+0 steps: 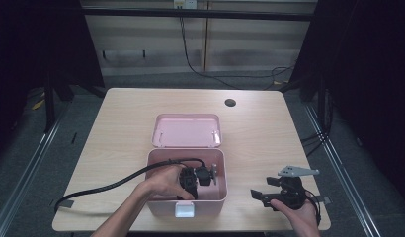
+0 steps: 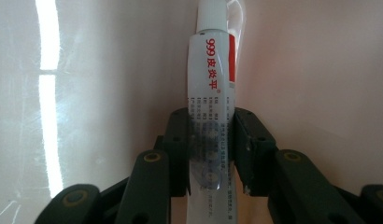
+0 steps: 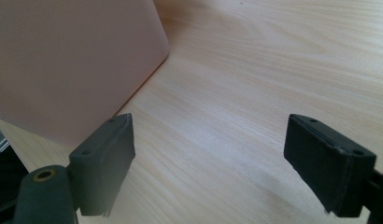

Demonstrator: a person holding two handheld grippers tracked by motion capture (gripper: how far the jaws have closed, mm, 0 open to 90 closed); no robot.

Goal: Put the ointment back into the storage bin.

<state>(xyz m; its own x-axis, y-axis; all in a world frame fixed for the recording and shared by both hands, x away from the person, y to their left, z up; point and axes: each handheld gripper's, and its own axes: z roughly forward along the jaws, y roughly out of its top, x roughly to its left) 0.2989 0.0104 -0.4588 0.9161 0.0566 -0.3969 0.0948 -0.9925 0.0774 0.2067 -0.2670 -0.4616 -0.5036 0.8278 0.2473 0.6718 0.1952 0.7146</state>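
Note:
A white tube (image 2: 210, 70) with red print stands between the black jaws of my left gripper (image 2: 210, 126), which is shut on its lower half. Pale pink walls lie close behind it. In the high view the left gripper (image 1: 209, 175) reaches down inside the open pink box (image 1: 163, 208), with a hand around its body. The tube (image 1: 214, 174) shows as a small pale strip at the jaw tips. My right gripper (image 1: 262, 188) rests to the right of the box, pointing toward it. Its jaws (image 3: 208, 140) stand wide apart over bare wood, with nothing between them.
The box lid (image 1: 186, 131) is tipped back behind the box, and a white latch (image 1: 184, 210) sits on its front wall. A black cable (image 1: 106, 186) trails left across the wooden table (image 1: 121, 123). A round hole (image 1: 230, 102) is at the back. The box's outer corner (image 3: 73, 60) is near the right gripper.

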